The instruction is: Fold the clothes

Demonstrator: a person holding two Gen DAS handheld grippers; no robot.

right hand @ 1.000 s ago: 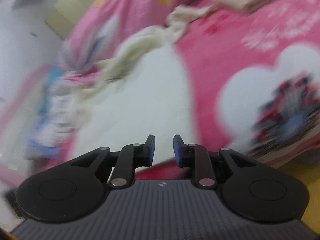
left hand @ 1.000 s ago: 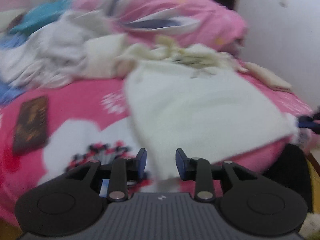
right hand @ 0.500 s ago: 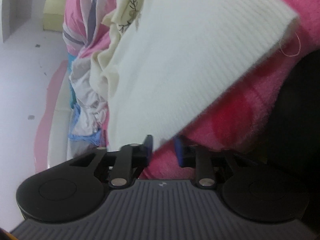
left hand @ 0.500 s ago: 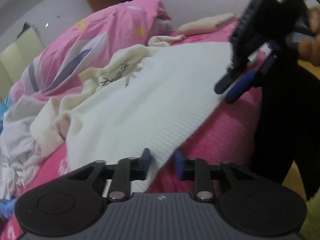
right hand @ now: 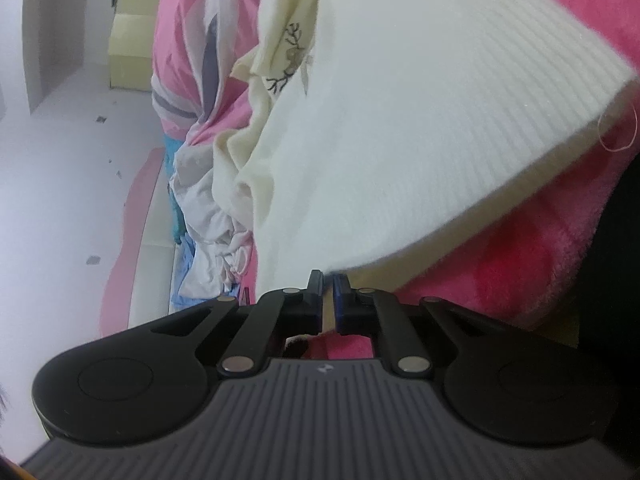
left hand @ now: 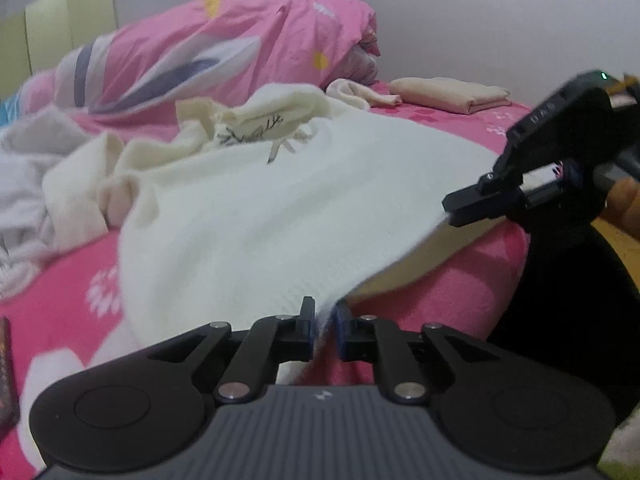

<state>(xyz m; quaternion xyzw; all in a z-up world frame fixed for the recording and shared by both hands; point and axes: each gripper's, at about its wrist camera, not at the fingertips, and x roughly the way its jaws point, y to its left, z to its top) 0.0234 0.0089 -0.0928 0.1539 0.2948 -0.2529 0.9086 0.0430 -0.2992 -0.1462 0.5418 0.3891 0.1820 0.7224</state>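
Observation:
A cream ribbed sweater (left hand: pixel 280 208) with a dark antler print near its collar lies spread on the pink bed. Its hem runs along the near bed edge. My left gripper (left hand: pixel 325 312) is shut on the hem's near corner, the cloth pinched between its blue pads. In the left wrist view, my right gripper (left hand: pixel 454 210) pinches the other hem corner at the right. In the right wrist view, that gripper (right hand: pixel 328 280) is shut on the sweater (right hand: pixel 420 128) edge, and the hem is lifted slightly off the bed.
A pink patterned duvet (left hand: pixel 208 52) is heaped at the back. A folded beige garment (left hand: pixel 448 94) lies at the far right and rumpled white clothes (left hand: pixel 28 184) at the left. The pink fleece bedspread (left hand: pixel 452 284) drops off at the near edge. A dark book (left hand: pixel 6 380) lies far left.
Both grippers have closed on the sweater's hem corners; half a second ago their jaws stood apart around the edge. The hem now lifts off the bed.

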